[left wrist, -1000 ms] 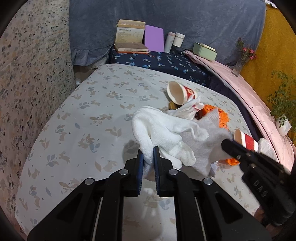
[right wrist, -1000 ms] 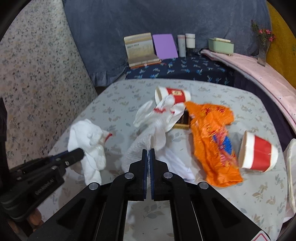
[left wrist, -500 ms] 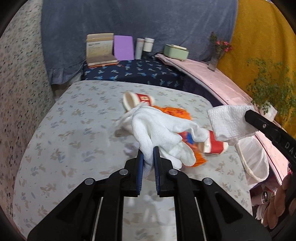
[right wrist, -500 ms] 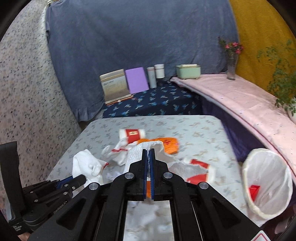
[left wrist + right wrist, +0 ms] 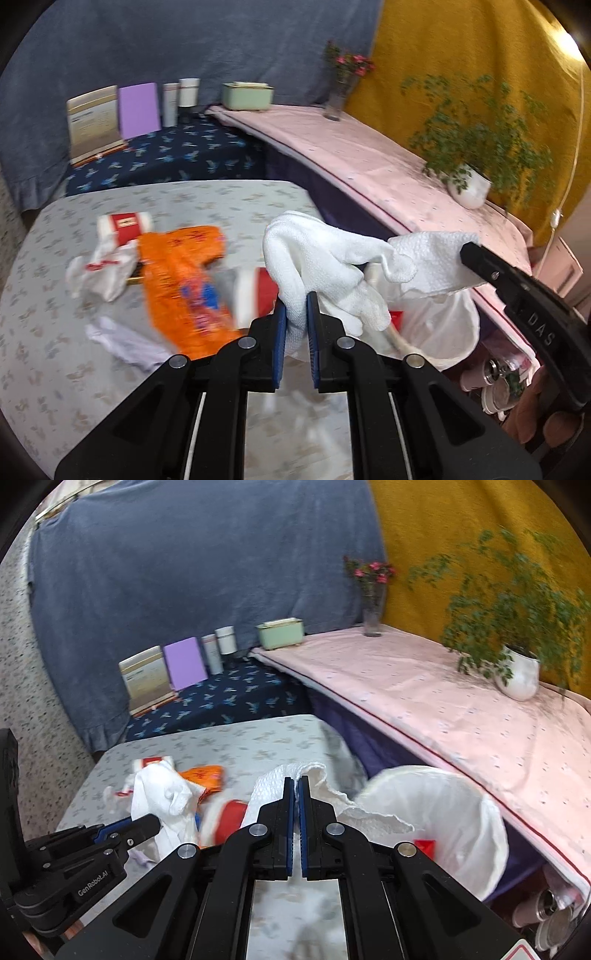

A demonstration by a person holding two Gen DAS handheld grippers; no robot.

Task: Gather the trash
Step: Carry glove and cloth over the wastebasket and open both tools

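My left gripper [image 5: 294, 306] is shut on a white knit glove [image 5: 317, 258], held above the table's right edge next to the white-lined trash bin [image 5: 443, 332]. My right gripper [image 5: 296, 786] is shut on a white paper towel [image 5: 332, 794], held near the bin's [image 5: 461, 812] rim; the towel also shows in the left wrist view [image 5: 432, 258]. On the table lie an orange wrapper [image 5: 184, 273], two red-and-white paper cups [image 5: 125, 223] [image 5: 255, 291], a crumpled white bag [image 5: 99, 269] and a white scrap [image 5: 122, 343].
A red item [image 5: 424, 847] lies inside the bin. A pink-covered shelf [image 5: 443, 701] with a potted plant [image 5: 517, 672] and a flower vase [image 5: 371, 616] runs along the right. Books, cups and a green box [image 5: 280, 633] stand at the back on a dark blue surface.
Both grippers have swung right with the glove and the paper towel, from over the table's middle to beside the bin.
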